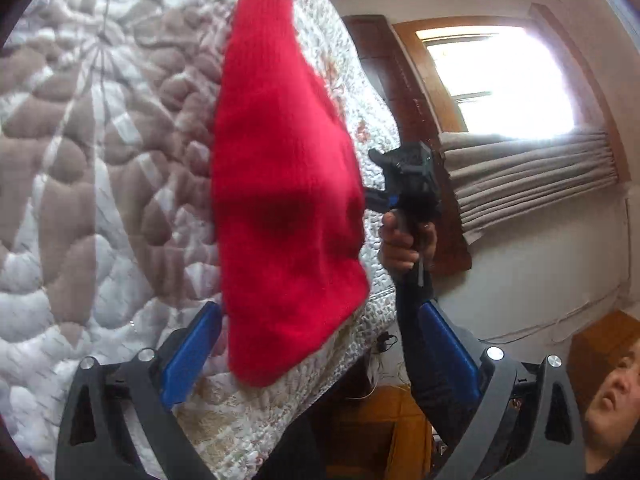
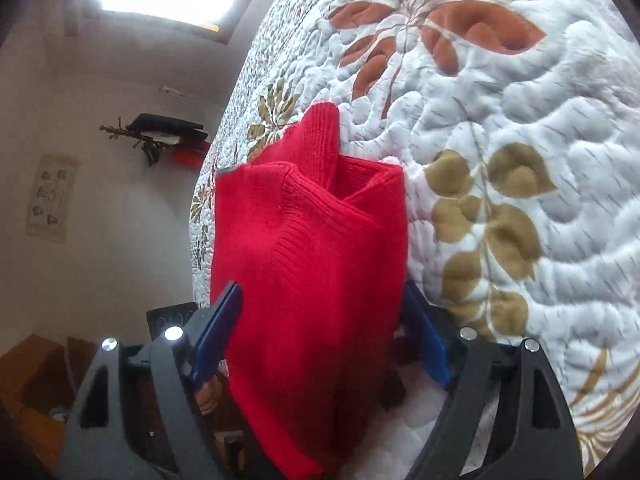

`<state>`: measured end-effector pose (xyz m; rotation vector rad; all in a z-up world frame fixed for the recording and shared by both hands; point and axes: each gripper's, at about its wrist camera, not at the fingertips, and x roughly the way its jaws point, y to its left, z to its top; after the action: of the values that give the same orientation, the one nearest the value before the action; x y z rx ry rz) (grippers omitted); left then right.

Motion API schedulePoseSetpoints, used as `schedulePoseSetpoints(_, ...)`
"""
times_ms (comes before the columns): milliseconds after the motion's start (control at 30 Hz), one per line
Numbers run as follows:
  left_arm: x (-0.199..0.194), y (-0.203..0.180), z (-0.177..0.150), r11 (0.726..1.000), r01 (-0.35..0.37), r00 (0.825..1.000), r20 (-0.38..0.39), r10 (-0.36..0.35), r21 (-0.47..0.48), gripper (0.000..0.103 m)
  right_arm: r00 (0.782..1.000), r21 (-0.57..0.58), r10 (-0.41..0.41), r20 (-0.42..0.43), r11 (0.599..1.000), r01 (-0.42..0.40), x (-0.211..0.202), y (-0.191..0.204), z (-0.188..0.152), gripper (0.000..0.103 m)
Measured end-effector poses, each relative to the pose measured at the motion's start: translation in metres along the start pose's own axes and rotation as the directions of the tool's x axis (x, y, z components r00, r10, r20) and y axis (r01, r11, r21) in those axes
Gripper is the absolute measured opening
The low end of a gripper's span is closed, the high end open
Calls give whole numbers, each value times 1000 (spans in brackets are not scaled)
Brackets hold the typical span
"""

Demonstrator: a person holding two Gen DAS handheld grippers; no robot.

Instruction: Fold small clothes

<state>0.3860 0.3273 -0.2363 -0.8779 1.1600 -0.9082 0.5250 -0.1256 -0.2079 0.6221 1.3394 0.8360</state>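
A red knit garment (image 1: 280, 200) lies bunched along the flowered quilt (image 1: 100, 160), near the bed's edge. My left gripper (image 1: 320, 344) is open; the garment's near end reaches between its blue pads (image 1: 192, 356) without being pinched. My right gripper (image 1: 408, 184), held in a hand, meets the garment's side edge. In the right wrist view the folded red knit (image 2: 312, 260) fills the gap of the right gripper (image 2: 324, 312). That gripper's blue fingers (image 2: 218, 336) stand wide apart on either side. One pointed fold sticks out at the garment's far end.
The quilt (image 2: 500, 140) covers the whole bed. Beyond its edge are a bright window (image 1: 500, 80) with a gathered curtain, a dark wooden headboard (image 1: 400, 92), a white wall and wooden furniture low down. A person's face shows at the lower right of the left wrist view.
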Motion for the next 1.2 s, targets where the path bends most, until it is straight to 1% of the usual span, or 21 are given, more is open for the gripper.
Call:
schedulePoseSetpoints(100,15,7,6,998,58,998,-8,-58,-18,99,999,-24,21,-25,999,-22,11,5,4,86)
schedulePoseSetpoints(167,24,8,12,996,89,996,-12,-90,-23,99,998,-45,42,-36,998,-43,17,7,6,87)
schedulePoseSetpoints(233,35,5,17,995,92,996,-18,-93,-28,99,997,-59,67,-41,996,-69,24,6,12,87)
schedulePoseSetpoints(267,41,1,17,995,96,995,-23,-97,-18,99,996,-67,83,-43,994,-86,23,9,9,87)
schedulePoseSetpoints(333,49,-5,16,997,77,997,-26,-77,17,99,991,-75,124,-51,989,-128,29,12,12,88)
schedulePoseSetpoints(400,56,-11,13,998,39,999,-31,-38,58,99,986,-92,157,-60,982,-162,37,17,16,90)
schedulePoseSetpoints(533,59,-17,14,997,15,1000,-15,-14,74,99,983,-128,165,-77,976,-174,56,32,22,91)
schedulePoseSetpoints(600,66,-23,12,995,-13,1000,-18,15,94,97,984,-141,162,-76,975,-172,60,35,19,91)
schedulePoseSetpoints(633,68,-25,11,994,-32,999,-25,34,104,93,985,-145,158,-75,975,-167,64,37,20,91)
schedulePoseSetpoints(667,68,-27,12,994,-46,998,-26,48,103,83,985,-144,157,-71,976,-166,65,36,20,90)
schedulePoseSetpoints(700,68,-24,13,995,-56,998,-25,58,87,73,986,-137,152,-66,978,-160,64,35,20,85)
schedulePoseSetpoints(733,72,-23,14,997,-51,998,-34,53,49,39,987,-123,146,-61,981,-152,65,34,22,76)
schedulePoseSetpoints(767,75,-16,14,1000,-15,998,-52,16,11,27,988,-109,142,-58,983,-148,64,30,21,70)
schedulePoseSetpoints(800,79,-12,14,1000,-2,998,-63,2,4,26,990,-94,133,-55,986,-138,64,27,21,55)
schedulePoseSetpoints(833,80,-13,14,1000,-4,998,-63,5,11,25,990,-81,127,-56,988,-131,61,21,20,41)
schedulePoseSetpoints(900,78,-16,13,1000,21,999,-50,-20,16,23,990,-77,136,-43,987,-138,60,18,17,38)
schedulePoseSetpoints(1000,67,-22,13,999,26,999,-31,-24,43,21,987,-84,159,-23,984,-160,56,23,15,35)
schedulePoseSetpoints(1133,47,-30,15,998,28,1000,-11,-28,60,21,986,-82,165,-5,983,-165,67,37,17,35)
schedulePoseSetpoints(1200,35,-27,14,999,25,1000,-5,-25,47,21,986,-78,165,-5,983,-164,75,43,18,35)
